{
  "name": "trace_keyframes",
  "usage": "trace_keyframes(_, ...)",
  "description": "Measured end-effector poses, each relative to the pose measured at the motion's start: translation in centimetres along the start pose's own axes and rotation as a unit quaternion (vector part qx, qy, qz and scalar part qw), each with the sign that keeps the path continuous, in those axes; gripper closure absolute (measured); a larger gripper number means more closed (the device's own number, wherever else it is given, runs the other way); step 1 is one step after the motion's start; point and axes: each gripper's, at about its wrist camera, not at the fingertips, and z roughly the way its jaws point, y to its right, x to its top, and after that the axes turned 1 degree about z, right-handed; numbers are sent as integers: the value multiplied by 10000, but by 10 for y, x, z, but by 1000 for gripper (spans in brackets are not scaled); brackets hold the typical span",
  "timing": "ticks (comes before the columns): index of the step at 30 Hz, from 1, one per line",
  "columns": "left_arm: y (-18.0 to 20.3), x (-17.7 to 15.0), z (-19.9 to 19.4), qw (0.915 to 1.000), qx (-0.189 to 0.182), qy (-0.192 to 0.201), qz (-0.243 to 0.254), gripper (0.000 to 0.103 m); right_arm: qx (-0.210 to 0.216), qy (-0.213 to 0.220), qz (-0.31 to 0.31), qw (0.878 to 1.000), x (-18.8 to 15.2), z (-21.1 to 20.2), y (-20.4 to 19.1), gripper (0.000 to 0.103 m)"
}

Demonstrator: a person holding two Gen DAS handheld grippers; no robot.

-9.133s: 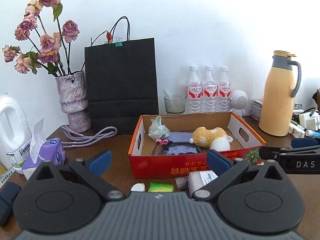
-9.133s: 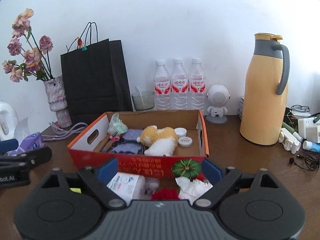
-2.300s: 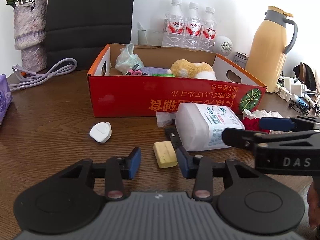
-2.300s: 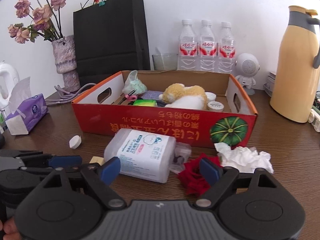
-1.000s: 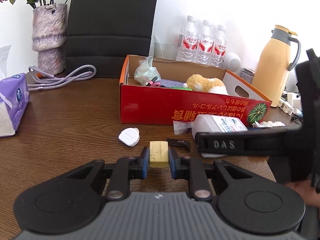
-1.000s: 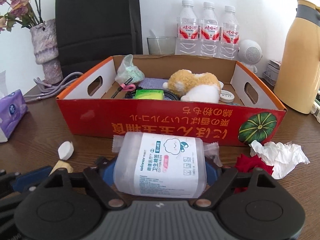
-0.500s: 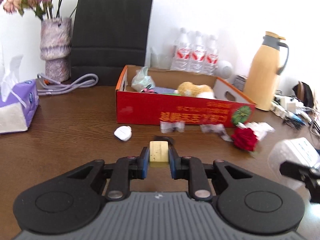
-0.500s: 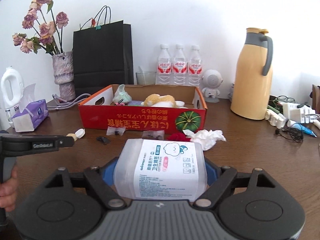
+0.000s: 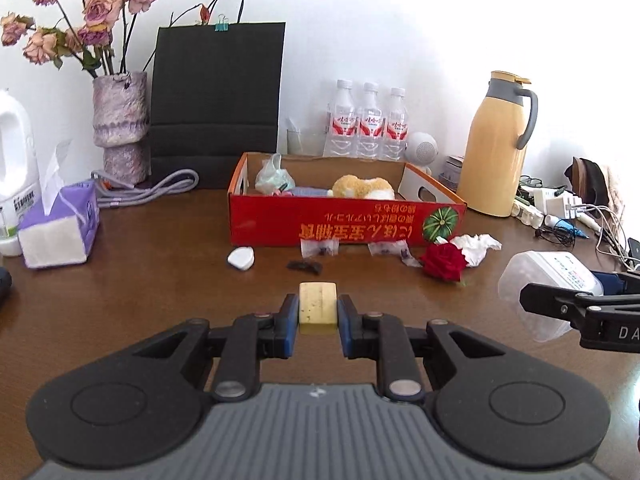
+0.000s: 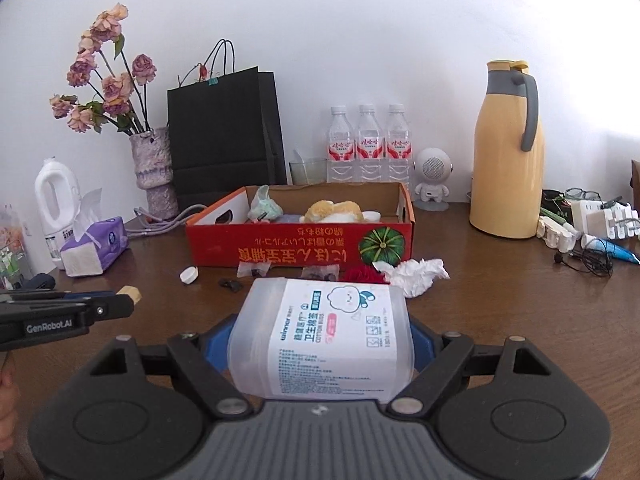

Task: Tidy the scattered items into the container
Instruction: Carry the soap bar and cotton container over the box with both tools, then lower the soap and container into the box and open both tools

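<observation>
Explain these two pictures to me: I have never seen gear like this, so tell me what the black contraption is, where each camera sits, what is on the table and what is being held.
No robot arm here: a person holds a two-finger clamp in each hand, each carrying a wide-angle camera that looks forward along its fingers. The black shapes at the bottom are the clamps themselves.

In the left-hand view, the left gripper is shut on a small yellow block. In the right-hand view, the right gripper clamps a clear tub of cotton swabs. Each clamp also shows at the edge of the other's picture.

Ahead on the brown table stands the red cardboard box, already holding a plush toy. In front of it still lie a white cap, a red rose, a crumpled tissue and small plastic packets.
</observation>
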Motion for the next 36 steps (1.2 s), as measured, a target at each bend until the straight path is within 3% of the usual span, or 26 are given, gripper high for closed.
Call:
trace_keyframes(5, -6, 39, 39, 9999, -89, 122, -6, 82, 238, 68, 143, 9996, 43, 42, 12, 20)
trace_keyframes(9, -22, 87, 87, 9995, 158, 237, 128, 82, 388, -28, 103, 9992, 94, 95, 21, 20)
trace_keyframes(14, -51, 137, 157, 9995, 3, -173, -250, 82, 203, -504, 148, 9984, 156, 172, 41, 20)
trace_keyframes(18, -63, 148, 211, 9977, 45, -520, -429, 82, 731, -866, 582, 9918, 180, 218, 43, 20)
trace_keyframes(21, -69, 147, 239, 9965, 106, -645, -530, 82, 1472, -1255, 993, 9761, 179, 255, 28, 20)
trace_keyframes(23, -72, 144, 252, 9955, 163, -739, -569, 82, 1640, -1611, 1108, 9669, 170, 282, 19, 20)
trace_keyframes(27, -71, 137, 268, 9946, 208, -921, -428, 82, 1452, -2116, 1200, 9590, 151, 320, 14, 21)
trace_keyframes(32, -67, 128, 283, 9947, 292, -962, -231, 80, 550, -1962, 739, 9762, 160, 338, 13, 21)
trace_keyframes(36, -65, 131, 286, 9940, 285, -1020, -274, 80, 199, -1836, 428, 9819, 166, 359, 9, 21)
